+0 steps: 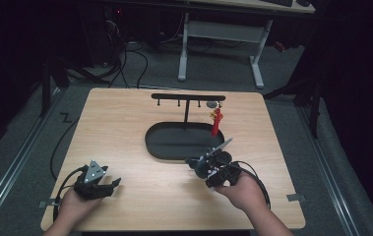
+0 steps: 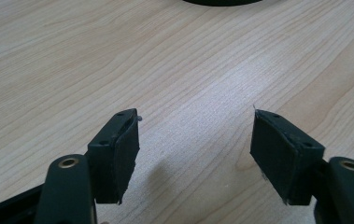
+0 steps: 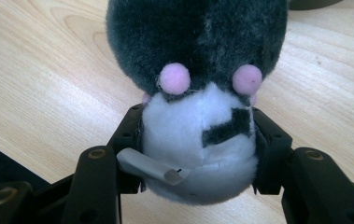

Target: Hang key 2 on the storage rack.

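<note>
Right gripper [image 3: 195, 140], lower centre of its view, clenches a fluffy grey-and-white plush toy [image 3: 198, 93]; left gripper [image 2: 195, 154] released above the pale wooden tabletop [image 2: 118, 56].

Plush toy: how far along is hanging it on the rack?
Done: a red tassel charm already hangs from the rack. In hand: the right gripper is clamped on the plush toy, low over the table. Left, probably: lifting it to a free hook. The left gripper is open and empty.
</note>
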{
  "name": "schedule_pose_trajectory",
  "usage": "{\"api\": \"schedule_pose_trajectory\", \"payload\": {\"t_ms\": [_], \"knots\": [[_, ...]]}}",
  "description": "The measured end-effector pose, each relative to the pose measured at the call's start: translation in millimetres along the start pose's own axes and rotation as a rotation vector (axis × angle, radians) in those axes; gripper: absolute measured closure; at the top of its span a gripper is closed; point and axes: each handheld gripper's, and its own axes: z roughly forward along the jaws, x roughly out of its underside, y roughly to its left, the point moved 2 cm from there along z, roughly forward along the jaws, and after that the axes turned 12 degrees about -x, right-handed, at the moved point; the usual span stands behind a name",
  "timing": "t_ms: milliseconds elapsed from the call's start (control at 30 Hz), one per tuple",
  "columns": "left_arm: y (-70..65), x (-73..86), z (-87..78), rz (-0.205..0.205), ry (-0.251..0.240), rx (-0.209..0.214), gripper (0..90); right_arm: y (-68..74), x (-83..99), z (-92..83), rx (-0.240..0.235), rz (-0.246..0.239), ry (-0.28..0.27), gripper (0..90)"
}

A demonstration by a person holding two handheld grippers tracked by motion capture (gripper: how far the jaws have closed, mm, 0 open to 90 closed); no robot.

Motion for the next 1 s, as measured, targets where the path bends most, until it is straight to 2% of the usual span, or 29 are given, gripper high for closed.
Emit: {"api": "schedule_pose_trajectory", "payload": {"t_ms": [167,233,267,300,767,1000], "knots": [[-0.2,0.1,-0.1,-0.002,0.001,0.001,32.9,-3.8,-4.0,-6.8,-0.009,0.005,-0.006,48.4],[-0.3,0.2,0.1,-0.003,0.003,0.002,32.9,-3.6,-5.3,-10.0,-0.012,0.027,-0.006,48.4],[-0.3,0.2,0.2,-0.001,0.004,0.003,32.9,-5.5,-6.6,-11.8,-0.012,0.008,-0.008,48.4],[-0.4,0.2,0.3,0.0,0.005,0.003,32.9,-6.0,-7.6,-13.9,-0.015,0.014,-0.01,48.4],[0.0,0.4,0.8,0.002,0.008,0.005,32.9,-16.8,-32.4,-57.0,0.032,0.041,-0.054,48.5],[0.5,0.6,0.9,0.001,0.009,0.006,32.9,-21.6,-45.5,-68.2,0.029,0.058,-0.072,48.5]]}}
